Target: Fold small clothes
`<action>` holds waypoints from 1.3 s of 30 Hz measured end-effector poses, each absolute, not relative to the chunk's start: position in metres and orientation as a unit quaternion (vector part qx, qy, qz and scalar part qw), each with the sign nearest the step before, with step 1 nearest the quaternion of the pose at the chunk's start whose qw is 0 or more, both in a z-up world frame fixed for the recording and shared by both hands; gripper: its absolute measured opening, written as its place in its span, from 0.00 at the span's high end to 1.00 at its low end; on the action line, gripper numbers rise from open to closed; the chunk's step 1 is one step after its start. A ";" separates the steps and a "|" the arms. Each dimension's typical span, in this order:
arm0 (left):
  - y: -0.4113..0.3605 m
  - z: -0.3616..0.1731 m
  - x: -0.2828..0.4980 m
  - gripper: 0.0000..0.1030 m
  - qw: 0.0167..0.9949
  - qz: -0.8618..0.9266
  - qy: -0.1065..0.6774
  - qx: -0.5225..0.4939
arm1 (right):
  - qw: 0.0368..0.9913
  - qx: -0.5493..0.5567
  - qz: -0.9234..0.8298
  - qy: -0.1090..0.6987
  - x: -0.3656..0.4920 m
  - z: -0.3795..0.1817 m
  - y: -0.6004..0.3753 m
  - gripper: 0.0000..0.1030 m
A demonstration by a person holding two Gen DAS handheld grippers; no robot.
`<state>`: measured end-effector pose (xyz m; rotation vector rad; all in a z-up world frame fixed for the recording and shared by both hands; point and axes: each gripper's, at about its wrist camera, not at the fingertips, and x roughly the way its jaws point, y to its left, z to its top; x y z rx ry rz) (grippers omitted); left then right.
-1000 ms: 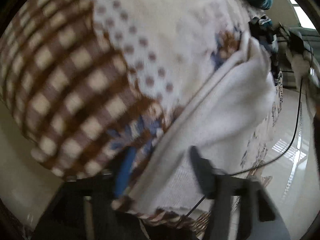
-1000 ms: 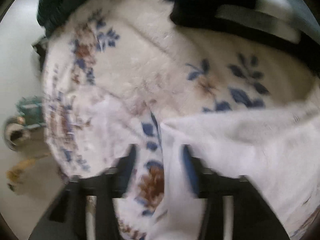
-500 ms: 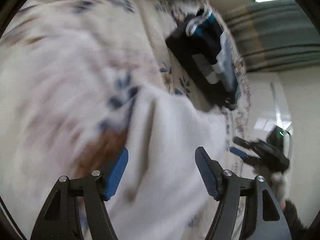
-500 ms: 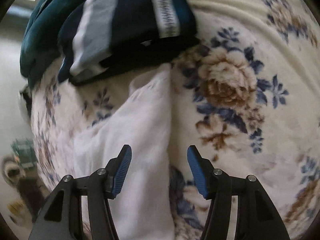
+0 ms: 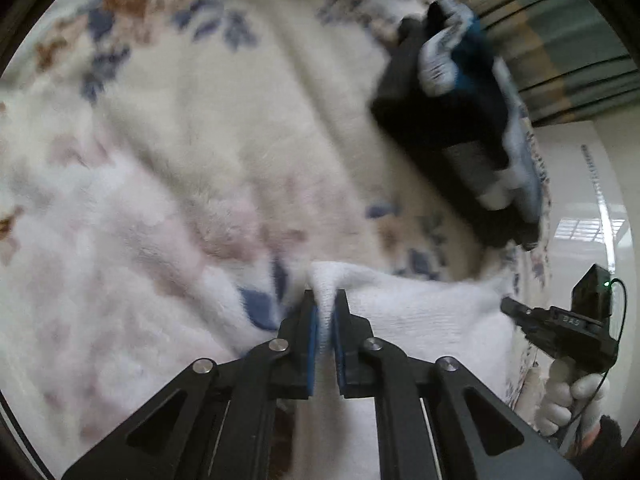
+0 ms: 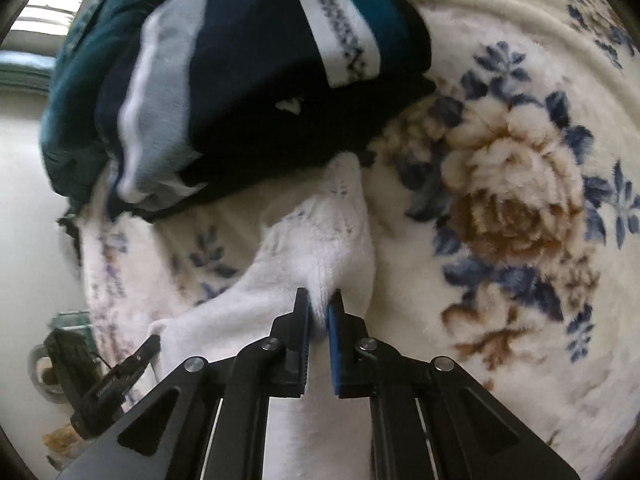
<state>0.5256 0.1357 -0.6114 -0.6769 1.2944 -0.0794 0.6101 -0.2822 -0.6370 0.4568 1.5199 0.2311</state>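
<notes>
- Left tongs clamped tight on a pinched-up fold of the white garment; blue pads press the cloth from both sides.
- Right tongs likewise closed on a bunched ridge of the same white garment, cloth squeezed between the blue pads.
- White garment lies on a fluffy cream blanket printed with blue and brown flowers; big brown rose sits just right of the cloth in the right wrist view.
- Far tip of the white garment touches or tucks under the edge of the dark pile; can't tell which.
- Dark pile: folded navy clothing with white and grey stripes, stacked on the blanket beyond the white garment; teal fabric beside or under it.
- Left wrist view shows the same navy stack at upper right, well apart from the left tongs.
- Right tongs visible in left view at lower right, tips at the garment's edge, held by a white-gloved hand.
- Left tongs seen in the right view at lower left, at the garment's other end.
- Striped curtain in background, blurry.
</notes>
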 end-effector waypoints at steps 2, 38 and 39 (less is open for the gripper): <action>0.133 -0.614 0.527 0.94 0.743 -0.047 0.596 -0.300 | 0.685 0.175 0.107 0.699 0.615 -0.645 -0.270 0.90; 0.117 -0.546 0.154 0.95 0.699 -0.031 0.662 -0.271 | 0.579 0.251 0.058 0.774 0.084 -0.629 -0.304 0.95; 0.119 -0.547 0.153 0.95 0.700 -0.032 0.661 -0.270 | 0.566 0.284 0.065 0.772 0.084 -0.631 -0.308 0.76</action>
